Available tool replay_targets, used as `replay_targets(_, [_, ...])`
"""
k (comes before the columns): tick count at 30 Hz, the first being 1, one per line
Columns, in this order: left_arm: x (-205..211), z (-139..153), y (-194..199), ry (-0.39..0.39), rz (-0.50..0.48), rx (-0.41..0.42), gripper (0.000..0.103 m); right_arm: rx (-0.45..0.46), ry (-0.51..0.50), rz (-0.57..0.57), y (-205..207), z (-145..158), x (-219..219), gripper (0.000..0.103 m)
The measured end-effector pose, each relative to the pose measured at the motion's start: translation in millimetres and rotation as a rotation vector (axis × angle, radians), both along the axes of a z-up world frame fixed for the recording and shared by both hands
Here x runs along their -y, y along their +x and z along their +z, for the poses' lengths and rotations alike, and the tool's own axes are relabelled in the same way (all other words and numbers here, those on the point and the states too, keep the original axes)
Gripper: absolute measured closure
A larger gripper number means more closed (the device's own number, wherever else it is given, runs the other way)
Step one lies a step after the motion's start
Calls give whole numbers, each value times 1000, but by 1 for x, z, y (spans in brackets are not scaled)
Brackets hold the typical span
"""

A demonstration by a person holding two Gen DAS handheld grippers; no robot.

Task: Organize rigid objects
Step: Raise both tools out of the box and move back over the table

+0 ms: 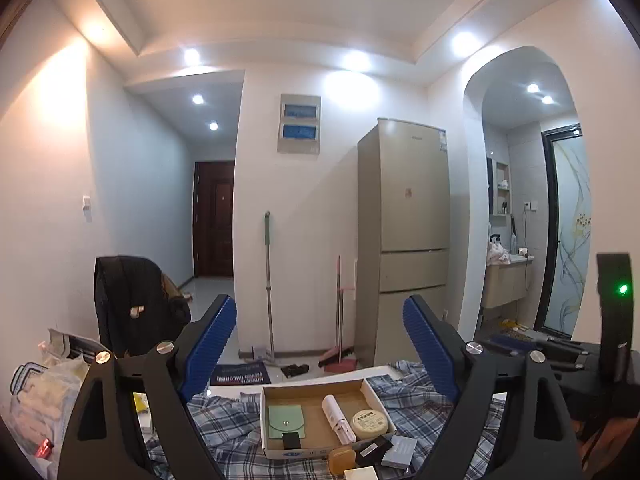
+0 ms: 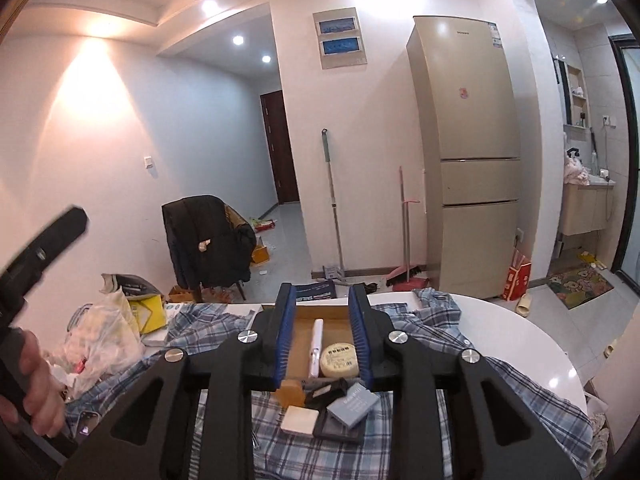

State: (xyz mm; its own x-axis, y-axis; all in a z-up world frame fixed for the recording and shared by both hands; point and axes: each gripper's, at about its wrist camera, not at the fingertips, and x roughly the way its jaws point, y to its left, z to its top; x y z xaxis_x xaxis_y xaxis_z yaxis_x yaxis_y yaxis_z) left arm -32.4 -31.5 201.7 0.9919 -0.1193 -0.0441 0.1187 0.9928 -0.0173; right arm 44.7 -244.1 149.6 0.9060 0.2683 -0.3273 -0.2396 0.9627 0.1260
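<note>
With the left claw standing released and the right claw nearly clenched on nothing, four items are sitting in the box ahead, while four small blocks below are awaiting placement.

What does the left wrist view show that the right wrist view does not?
Only the left wrist view shows the green wallet in the cardboard box, seen between the wide-open left gripper. Only the right wrist view shows a hand and the red carton beside the fridge. Both show the box, white tube, round tin and plaid cloth.
</note>
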Motion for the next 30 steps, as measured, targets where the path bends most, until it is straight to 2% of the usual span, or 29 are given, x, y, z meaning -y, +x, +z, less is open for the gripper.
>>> replay_targets(3, [1,-6,-7,-7,-3,-2,0,-10,3,-2,-5,-7,0,76])
replay_targets(6, [-1,-17,-12,-17,-3,-22,0,-27,12,-4,-10,-14,5,75])
replay_targets(11, [-4,-45,-10,-26,10,-87,0,-39,11,-32,-19,-30,12,55])
replay_targets(13, [-3,-55,-10,-21,21,-97,0,-47,9,-33,-20,-36,13,39])
replay_targets(15, [-2,-64,-8,-20,32,-105,0,-55,13,-38,-20,-43,15,26])
replay_targets(24, [-8,-95,16,-52,51,-189,0,-132,8,-53,-3,-67,15,24])
replay_targets(30, [-14,-99,36,-90,34,-264,0,-139,-3,-78,8,-68,21,24])
